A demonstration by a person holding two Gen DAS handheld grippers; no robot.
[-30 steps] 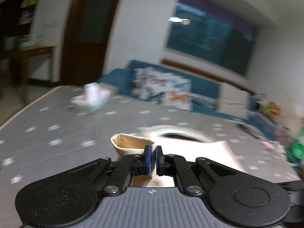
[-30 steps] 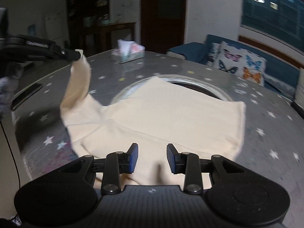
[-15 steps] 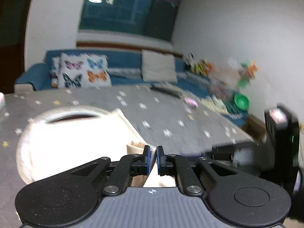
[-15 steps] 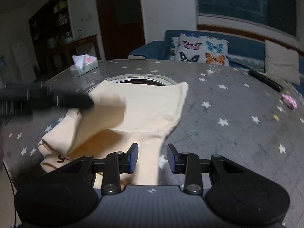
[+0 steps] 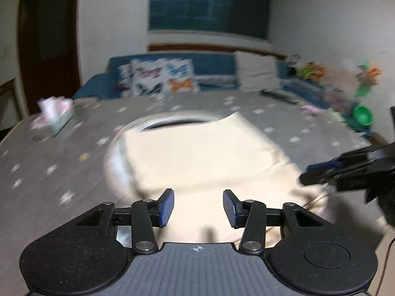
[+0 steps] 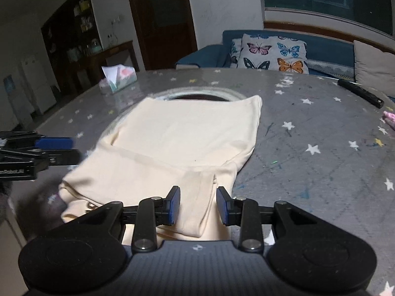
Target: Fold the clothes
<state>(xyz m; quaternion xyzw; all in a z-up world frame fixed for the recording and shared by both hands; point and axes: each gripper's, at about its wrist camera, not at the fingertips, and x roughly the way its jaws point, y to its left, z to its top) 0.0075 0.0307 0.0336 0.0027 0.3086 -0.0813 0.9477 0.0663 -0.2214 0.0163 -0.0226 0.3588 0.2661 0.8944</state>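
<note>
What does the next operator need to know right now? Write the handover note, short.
Left gripper: open, its jaws have just been opening, nothing pinched; it hovers over the cream garment.
Right gripper: jaws apart, no grip visible, over the garment's near edge.
Garment: flat on the star-patterned table, partly over the round opening.
Done: one sleeve side folded in over the body.
Left: likely the remaining folds and a final tidy.
</note>
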